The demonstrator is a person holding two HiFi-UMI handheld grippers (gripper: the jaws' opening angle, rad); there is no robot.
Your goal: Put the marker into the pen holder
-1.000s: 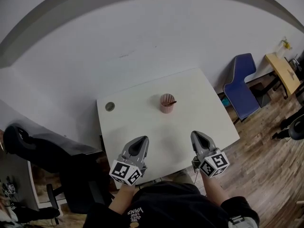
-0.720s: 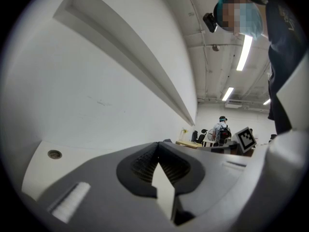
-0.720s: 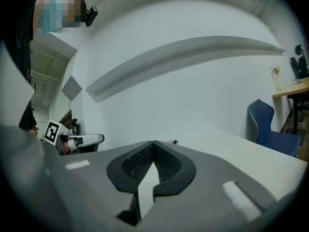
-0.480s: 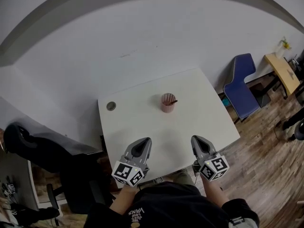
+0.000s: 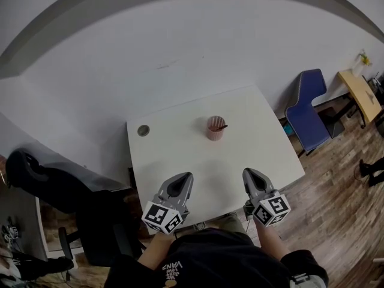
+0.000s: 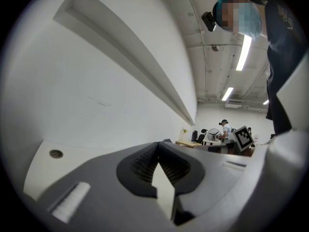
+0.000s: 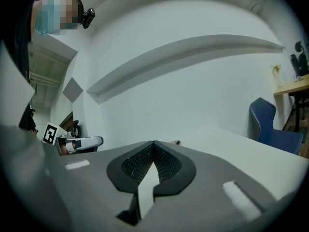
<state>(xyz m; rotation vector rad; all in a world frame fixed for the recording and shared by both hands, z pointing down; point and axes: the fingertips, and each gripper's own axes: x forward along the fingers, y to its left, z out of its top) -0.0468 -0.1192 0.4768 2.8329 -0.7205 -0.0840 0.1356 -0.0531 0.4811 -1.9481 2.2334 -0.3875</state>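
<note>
A pink ribbed pen holder (image 5: 215,128) stands near the middle of the white table (image 5: 258,143), with a dark marker (image 5: 220,126) sticking out of its top. My left gripper (image 5: 178,185) hovers over the table's near edge at the left, shut and empty. My right gripper (image 5: 252,180) hovers over the near edge at the right, also shut with nothing in it. In the left gripper view the jaws (image 6: 158,149) meet at their tips. The right gripper view shows its jaws (image 7: 153,146) closed too, with the holder's top (image 7: 176,142) just peeking over them.
A round cable grommet (image 5: 143,130) sits at the table's far left corner. A black office chair (image 5: 54,188) stands left of the table, a blue chair (image 5: 307,110) to the right, and a wooden desk (image 5: 359,92) further right. The wall lies right behind the table.
The head view has drifted slightly, so the table and holder sit a little lower and to the right. Both grippers keep their places, shut.
</note>
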